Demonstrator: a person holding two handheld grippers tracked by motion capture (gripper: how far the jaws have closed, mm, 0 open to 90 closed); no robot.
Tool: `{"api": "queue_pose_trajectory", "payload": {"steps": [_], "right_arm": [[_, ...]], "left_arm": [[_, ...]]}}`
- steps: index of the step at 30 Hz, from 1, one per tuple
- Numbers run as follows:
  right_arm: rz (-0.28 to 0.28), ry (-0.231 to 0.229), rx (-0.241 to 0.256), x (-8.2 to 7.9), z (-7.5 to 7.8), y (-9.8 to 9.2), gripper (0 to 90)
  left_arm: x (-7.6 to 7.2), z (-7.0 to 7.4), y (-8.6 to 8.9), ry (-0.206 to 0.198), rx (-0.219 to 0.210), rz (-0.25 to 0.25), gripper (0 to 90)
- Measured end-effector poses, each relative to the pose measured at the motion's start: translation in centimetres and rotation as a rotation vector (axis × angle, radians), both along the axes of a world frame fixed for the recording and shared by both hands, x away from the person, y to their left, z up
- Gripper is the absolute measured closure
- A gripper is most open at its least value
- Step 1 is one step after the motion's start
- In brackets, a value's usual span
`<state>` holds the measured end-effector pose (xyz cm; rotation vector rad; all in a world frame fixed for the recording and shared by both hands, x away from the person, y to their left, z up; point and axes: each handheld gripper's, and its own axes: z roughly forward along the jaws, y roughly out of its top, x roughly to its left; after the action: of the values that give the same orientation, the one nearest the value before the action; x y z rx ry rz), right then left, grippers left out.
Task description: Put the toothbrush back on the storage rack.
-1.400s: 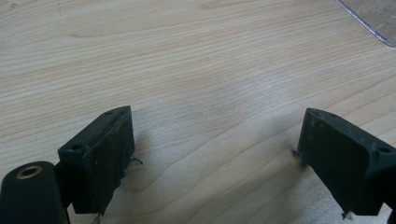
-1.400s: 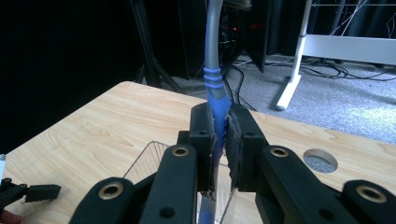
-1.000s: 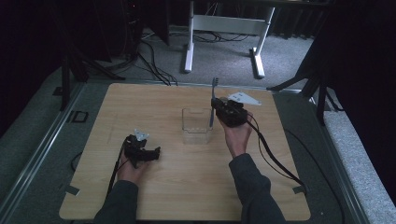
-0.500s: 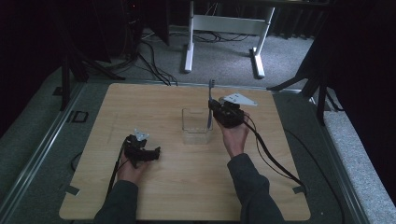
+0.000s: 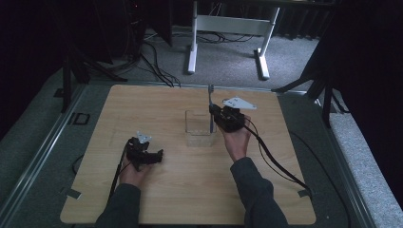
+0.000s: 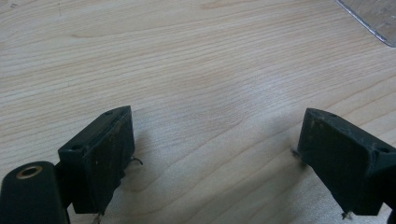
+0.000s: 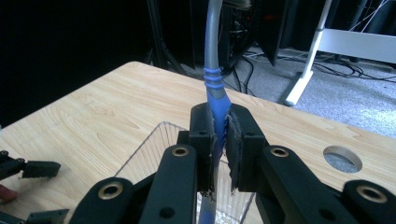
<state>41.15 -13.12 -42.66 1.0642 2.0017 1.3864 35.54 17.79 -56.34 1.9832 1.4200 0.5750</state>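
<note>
A blue and grey toothbrush [image 7: 215,88] stands upright with my right gripper [image 7: 220,135] shut on its blue handle. Its lower end hangs inside a clear plastic box [image 5: 199,127] at the middle of the table; the same box [image 7: 156,144] lies under the right gripper's jaws. In the high view the right gripper [image 5: 215,113] sits at the box's right rim, the toothbrush [image 5: 211,102] rising above it. My left gripper [image 5: 157,156] rests low on the wood at the left, its jaws wide apart with bare table between them [image 6: 215,154]. A corner of the clear box [image 6: 373,18] shows far off.
The wooden table [image 5: 142,109] has a round cable hole [image 7: 342,158] near its far edge. Beyond it lie grey carpet, cables and a white desk frame [image 5: 228,28]. A black cable [image 5: 275,159] trails from the right gripper across the table's right side.
The right gripper with the toothbrush has shifted slightly left, over the box's right rim. The left gripper has stayed in place.
</note>
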Motion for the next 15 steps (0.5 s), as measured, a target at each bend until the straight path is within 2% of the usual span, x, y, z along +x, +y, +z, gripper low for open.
{"api": "queue_pose_trajectory", "payload": {"steps": [15], "right_arm": [[0.02,-0.01,-0.092,-0.27,-1.07,0.71,80.7]], "left_arm": [[-0.01,0.0,-0.04,0.0,0.0,-0.002,11.1]]}}
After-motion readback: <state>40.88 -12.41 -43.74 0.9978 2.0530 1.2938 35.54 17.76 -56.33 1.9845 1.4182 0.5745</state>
